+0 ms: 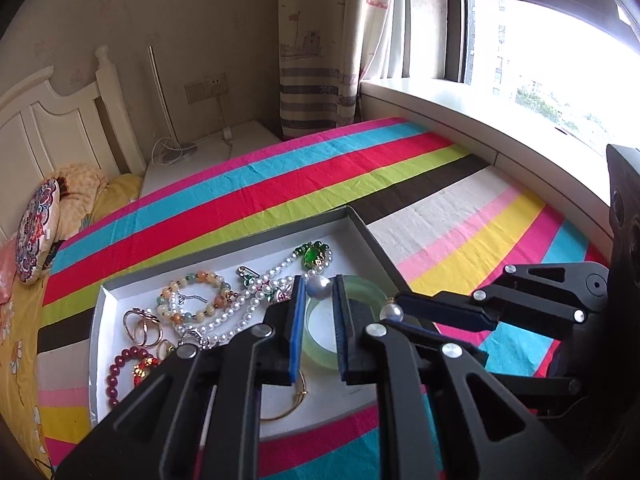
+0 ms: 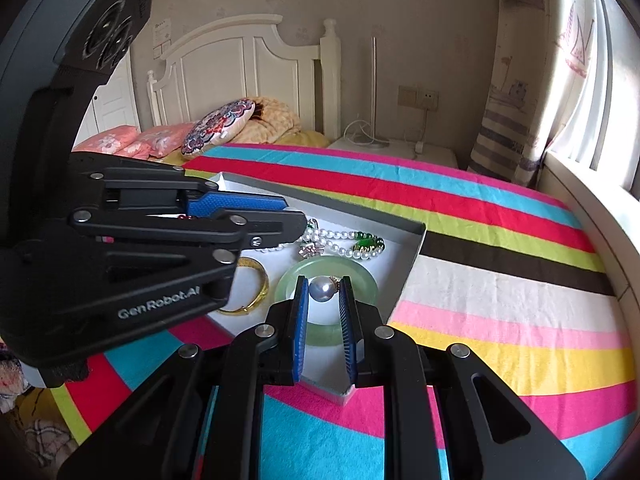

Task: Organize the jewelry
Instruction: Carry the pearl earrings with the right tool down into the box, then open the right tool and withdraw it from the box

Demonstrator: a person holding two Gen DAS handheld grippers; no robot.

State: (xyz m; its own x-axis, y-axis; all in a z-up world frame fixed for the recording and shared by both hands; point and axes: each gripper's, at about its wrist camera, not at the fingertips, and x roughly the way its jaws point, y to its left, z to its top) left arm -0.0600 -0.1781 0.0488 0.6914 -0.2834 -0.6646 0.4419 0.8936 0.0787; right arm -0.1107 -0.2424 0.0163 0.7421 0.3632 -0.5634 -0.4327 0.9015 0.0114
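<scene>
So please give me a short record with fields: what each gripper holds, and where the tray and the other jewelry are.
left gripper: shut on a pearl earring
right gripper: shut on a second pearl earring
tray: on the striped bedspread
in tray: jade bangle, gold bangle, pearl necklace, red bead bracelet

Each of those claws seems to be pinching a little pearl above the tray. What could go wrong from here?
1. Each pearl earring, left and right, is round and gripped only at the fingertips; it could pop out onto the striped bedspread.
2. Both hang over the jade bangle; a dropped one might bounce.
3. The pearl necklace lies tangled with the bead bracelet, so lowering in there could snag.
</scene>
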